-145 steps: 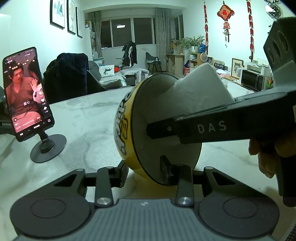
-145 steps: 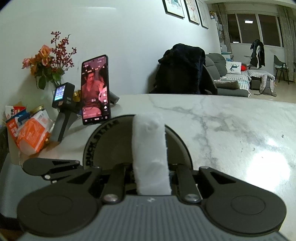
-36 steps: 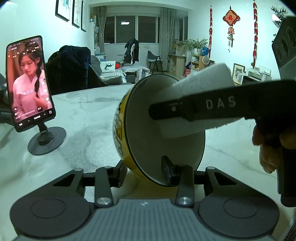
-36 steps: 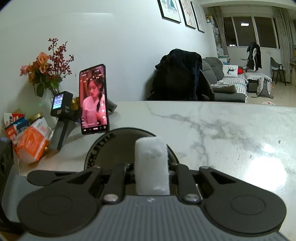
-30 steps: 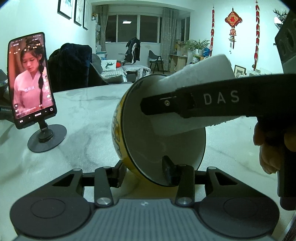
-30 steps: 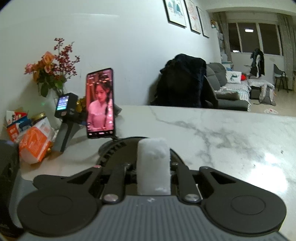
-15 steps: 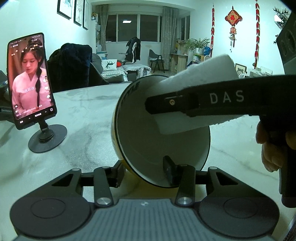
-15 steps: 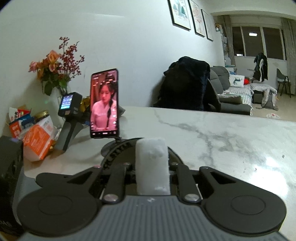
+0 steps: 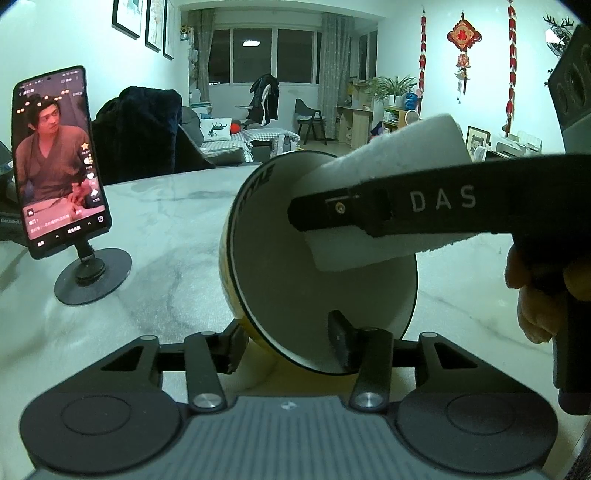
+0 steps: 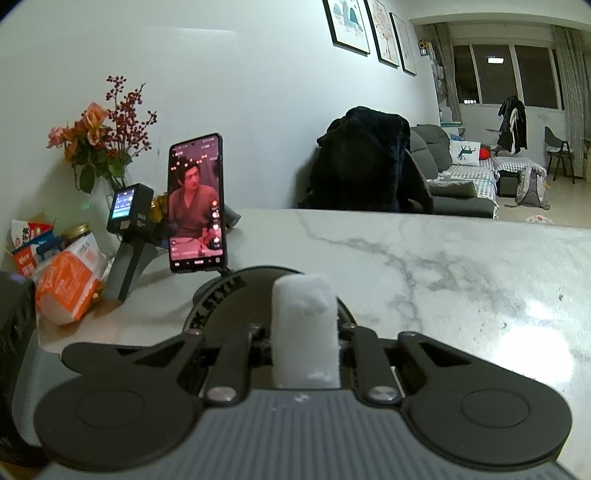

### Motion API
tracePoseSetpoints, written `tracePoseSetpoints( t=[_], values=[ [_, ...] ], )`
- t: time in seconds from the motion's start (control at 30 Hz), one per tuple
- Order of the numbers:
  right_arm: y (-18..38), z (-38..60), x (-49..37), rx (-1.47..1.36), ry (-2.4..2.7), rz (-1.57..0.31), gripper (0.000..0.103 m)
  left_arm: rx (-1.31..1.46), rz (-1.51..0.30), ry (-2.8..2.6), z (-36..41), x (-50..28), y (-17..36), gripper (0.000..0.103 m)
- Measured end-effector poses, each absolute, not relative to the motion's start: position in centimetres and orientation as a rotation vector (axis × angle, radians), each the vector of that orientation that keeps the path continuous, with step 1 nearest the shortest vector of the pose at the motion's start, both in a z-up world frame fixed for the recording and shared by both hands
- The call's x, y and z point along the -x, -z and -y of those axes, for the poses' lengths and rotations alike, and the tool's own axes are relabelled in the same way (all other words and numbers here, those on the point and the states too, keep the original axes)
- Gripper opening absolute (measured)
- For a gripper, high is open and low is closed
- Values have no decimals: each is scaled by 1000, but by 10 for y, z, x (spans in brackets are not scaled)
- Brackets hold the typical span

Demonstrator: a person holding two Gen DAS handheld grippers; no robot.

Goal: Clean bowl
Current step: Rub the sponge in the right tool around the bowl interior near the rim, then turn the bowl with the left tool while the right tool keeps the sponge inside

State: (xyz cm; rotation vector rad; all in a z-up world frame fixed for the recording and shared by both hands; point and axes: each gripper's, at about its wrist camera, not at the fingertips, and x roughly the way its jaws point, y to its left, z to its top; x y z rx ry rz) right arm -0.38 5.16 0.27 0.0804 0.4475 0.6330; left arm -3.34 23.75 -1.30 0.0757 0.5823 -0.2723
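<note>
Step in hand: wiping inside. Your left gripper, jaws just eased wider, pinches the bowl rim; your right gripper clamps the sponge, seemingly touching the wall. Next: sweep around.

White walls with framed pictures; dark windows behind curtains; grey sofa; marble table; red hangings on the far wall

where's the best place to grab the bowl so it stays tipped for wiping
By the lower rim, coming from below, one finger inside and one outside, as the left gripper does. The bowl stands on edge with its mouth sideways, leaving the inside free for the sponge.
</note>
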Motion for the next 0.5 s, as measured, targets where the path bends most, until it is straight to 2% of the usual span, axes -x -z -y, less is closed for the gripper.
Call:
tracePoseSetpoints(
  t=[0.5],
  values=[
    [-10,-68,15,-43,-673,-407,18,-79,-582,253,-239,34,11,50]
  ],
)
